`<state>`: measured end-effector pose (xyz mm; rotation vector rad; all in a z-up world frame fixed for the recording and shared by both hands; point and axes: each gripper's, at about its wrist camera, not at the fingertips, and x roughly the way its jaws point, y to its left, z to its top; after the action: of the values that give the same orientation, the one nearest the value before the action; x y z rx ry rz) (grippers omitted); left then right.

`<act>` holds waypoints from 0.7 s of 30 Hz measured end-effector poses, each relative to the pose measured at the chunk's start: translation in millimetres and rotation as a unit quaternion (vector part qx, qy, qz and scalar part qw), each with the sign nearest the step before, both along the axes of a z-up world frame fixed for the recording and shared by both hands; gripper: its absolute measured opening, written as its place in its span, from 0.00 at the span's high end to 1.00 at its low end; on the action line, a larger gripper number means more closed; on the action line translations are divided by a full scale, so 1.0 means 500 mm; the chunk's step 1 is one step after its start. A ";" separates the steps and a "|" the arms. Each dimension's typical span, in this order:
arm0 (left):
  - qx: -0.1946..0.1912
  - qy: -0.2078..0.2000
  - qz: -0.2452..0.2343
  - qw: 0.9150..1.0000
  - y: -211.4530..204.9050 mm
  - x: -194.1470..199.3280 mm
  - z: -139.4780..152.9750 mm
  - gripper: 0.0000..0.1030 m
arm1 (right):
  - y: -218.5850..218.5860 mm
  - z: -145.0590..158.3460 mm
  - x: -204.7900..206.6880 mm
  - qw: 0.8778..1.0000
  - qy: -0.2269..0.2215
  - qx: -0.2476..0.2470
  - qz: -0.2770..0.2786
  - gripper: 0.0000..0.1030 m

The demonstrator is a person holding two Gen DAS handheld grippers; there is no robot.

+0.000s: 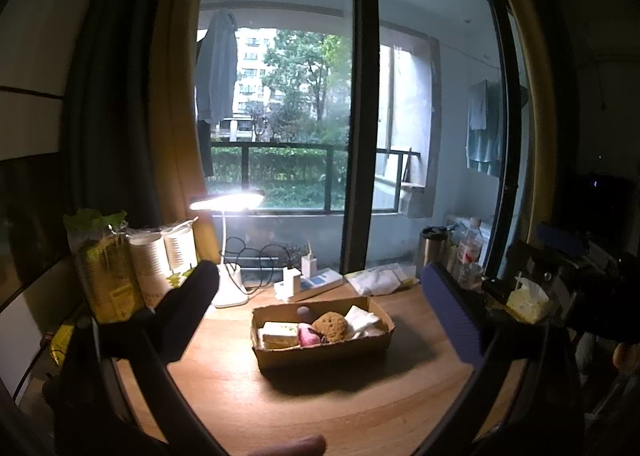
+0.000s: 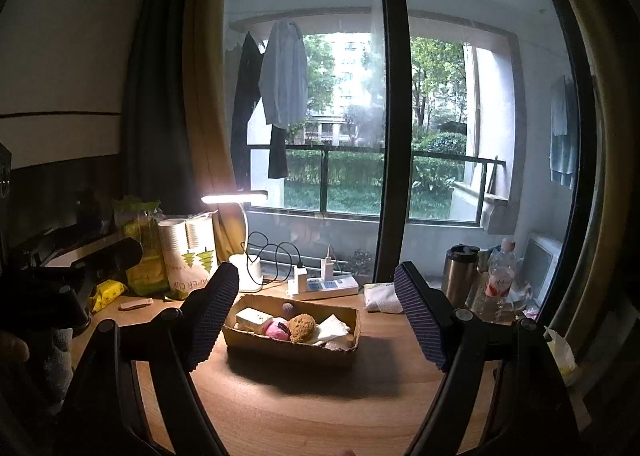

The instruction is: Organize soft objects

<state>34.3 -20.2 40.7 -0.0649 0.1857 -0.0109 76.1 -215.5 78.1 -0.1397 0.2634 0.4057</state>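
Observation:
A cardboard tray [image 1: 320, 356] [image 2: 288, 350] stands on the wooden table. It holds a brown sponge [image 1: 329, 324] [image 2: 301, 327], a pink soft item [image 1: 308, 336] [image 2: 276, 330], a pale yellow block [image 1: 280, 334] [image 2: 252, 318], a small purple ball [image 1: 305, 312] [image 2: 288, 308] and white cloth [image 1: 362, 320] [image 2: 332, 330]. My left gripper [image 1: 320, 304] is open and empty, held above the table in front of the tray. My right gripper [image 2: 316, 312] is open and empty, also in front of the tray.
A lit desk lamp [image 2: 240, 199], a white power strip [image 2: 324, 286] with chargers, paper cup sleeves [image 2: 192, 256] and yellow packets [image 2: 106, 292] stand at the back left. A steel flask [image 2: 460, 276], a bottle [image 2: 498, 280] and a folded cloth [image 1: 380, 280] are at the back right.

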 end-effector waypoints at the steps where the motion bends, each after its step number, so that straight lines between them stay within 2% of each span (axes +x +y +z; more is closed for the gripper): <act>1: 0.001 0.000 0.000 1.000 -0.001 -0.001 0.001 0.01 | 0.001 -0.001 0.001 1.000 0.000 0.000 -0.001 0.20; 21: 0.005 0.006 -0.005 1.000 -0.008 -0.001 0.000 0.01 | -0.002 -0.004 0.003 1.000 0.003 -0.001 -0.004 0.20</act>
<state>34.0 -24.4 40.6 -0.0540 0.1974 -0.0190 77.5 -216.5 76.3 -0.1397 0.2710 0.3972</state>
